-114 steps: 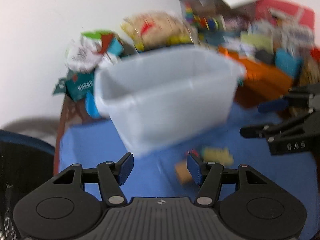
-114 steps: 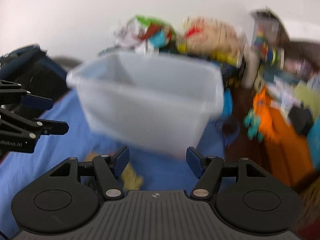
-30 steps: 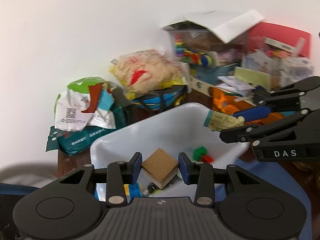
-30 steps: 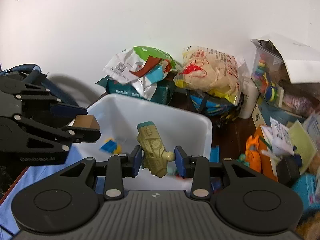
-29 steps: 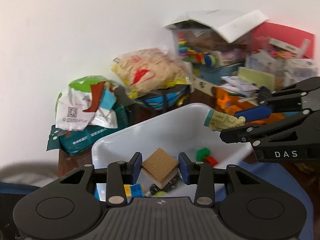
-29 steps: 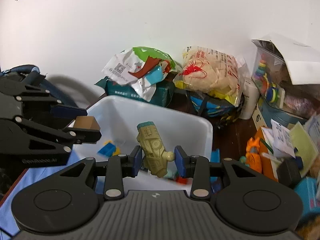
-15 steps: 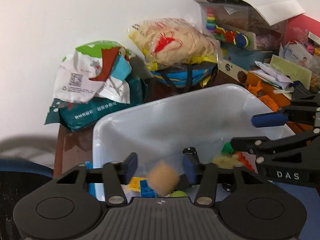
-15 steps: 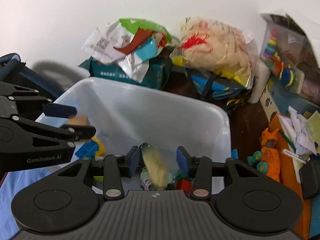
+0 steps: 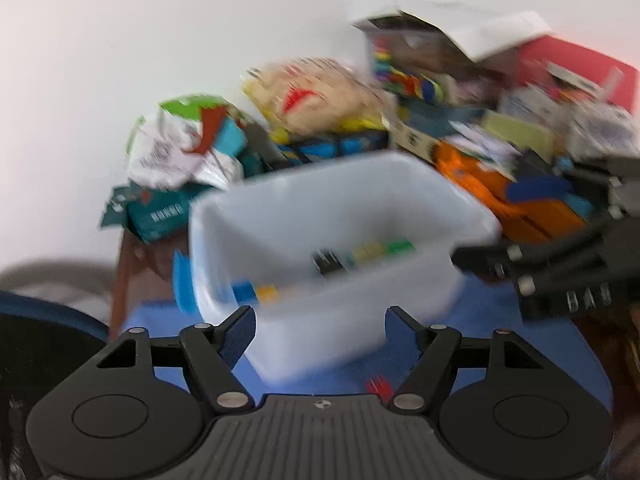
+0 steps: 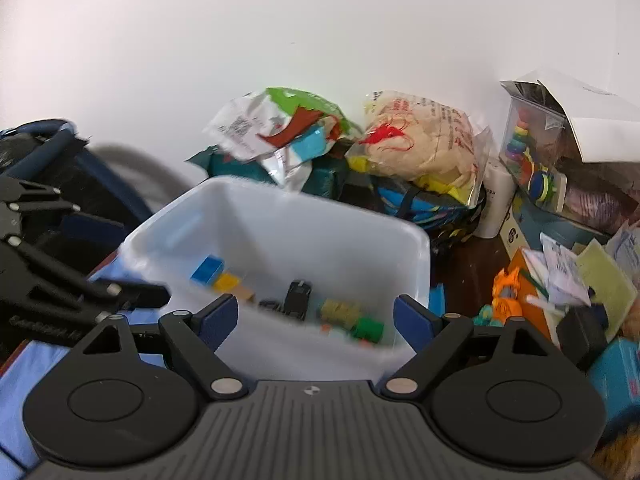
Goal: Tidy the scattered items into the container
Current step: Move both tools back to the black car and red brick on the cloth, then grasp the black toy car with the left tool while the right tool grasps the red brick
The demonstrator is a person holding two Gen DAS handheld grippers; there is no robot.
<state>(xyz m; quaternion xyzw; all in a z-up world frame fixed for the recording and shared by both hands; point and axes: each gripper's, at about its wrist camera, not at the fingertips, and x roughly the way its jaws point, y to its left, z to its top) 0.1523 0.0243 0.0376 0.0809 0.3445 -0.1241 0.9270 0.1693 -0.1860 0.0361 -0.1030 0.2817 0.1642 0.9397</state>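
- The blue cloth (image 9: pixel 168 320) covers the table, and the big white tub (image 10: pixel 416 248) stands on it so that toys can be dropped in from above.
- Behind the tub, by the wall, sits a heap of other stuff: a crinkly bag of snacks (image 10: pixel 420 148), a green and white bag (image 10: pixel 280 124) and a clear box of colourful rings (image 10: pixel 532 160). It looks like stored stuff, not part of the job.
- The left gripper (image 9: pixel 320 332) is just in front of the tub, close to its near wall. Its blue tongs are spreading wide, and nothing is between them.
- The right gripper (image 10: pixel 316 320) is at the tub's near edge, looking down into it. Its tongs are spreading wide too, with nothing between them.
- Inside the tub lie small toys: a blue brick (image 10: pixel 207 269), a yellow brick (image 10: pixel 227 281), a black toy (image 10: pixel 298 295), a tan figure (image 10: pixel 339 312) and a green brick (image 10: pixel 367 328). They lie in a loose jumble, as dropped things do.
- One small red thing (image 9: pixel 379 385) is on the cloth, outside the tub, just by the left tongs. I think it should go in next.
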